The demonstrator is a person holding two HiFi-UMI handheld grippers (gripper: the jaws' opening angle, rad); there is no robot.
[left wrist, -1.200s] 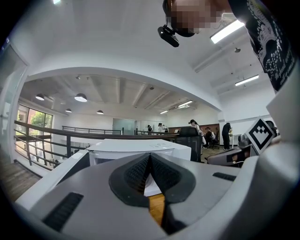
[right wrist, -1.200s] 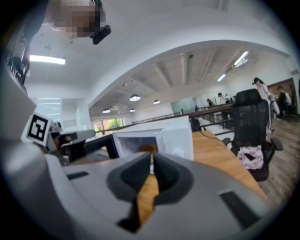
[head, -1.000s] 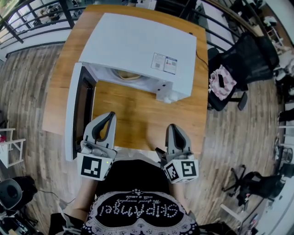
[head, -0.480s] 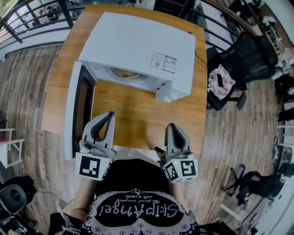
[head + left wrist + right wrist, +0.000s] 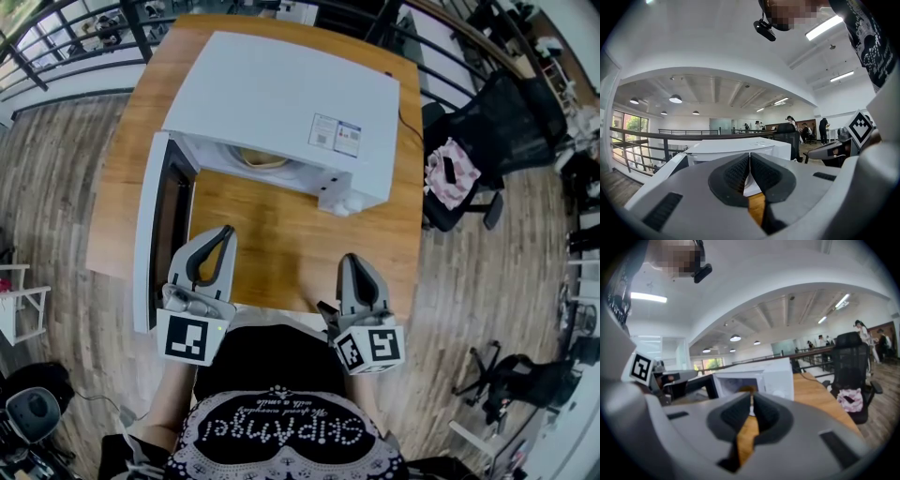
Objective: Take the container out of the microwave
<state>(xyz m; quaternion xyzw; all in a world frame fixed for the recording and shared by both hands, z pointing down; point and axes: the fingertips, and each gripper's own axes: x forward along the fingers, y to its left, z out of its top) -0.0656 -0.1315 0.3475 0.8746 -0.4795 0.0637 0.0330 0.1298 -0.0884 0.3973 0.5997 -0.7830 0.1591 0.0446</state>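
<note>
A white microwave [image 5: 281, 98] stands on the wooden table [image 5: 281, 234] with its door [image 5: 150, 234] swung open to the left. Inside the cavity a tan, round container [image 5: 262, 157] shows only at its front rim; in the right gripper view the container [image 5: 746, 390] peeks out just above the jaw tips. My left gripper [image 5: 225, 234] hovers at the table's near edge beside the door, shut and empty. My right gripper [image 5: 349, 259] is level with it further right, also shut with nothing in it. Both point toward the microwave [image 5: 736, 149] and stay well short of it.
A black office chair [image 5: 497, 131] carrying a pink cloth [image 5: 453, 171] sits right of the table. A dark railing [image 5: 75, 37] runs behind the table on the left. The person's torso in a black printed shirt [image 5: 281, 431] is against the near edge.
</note>
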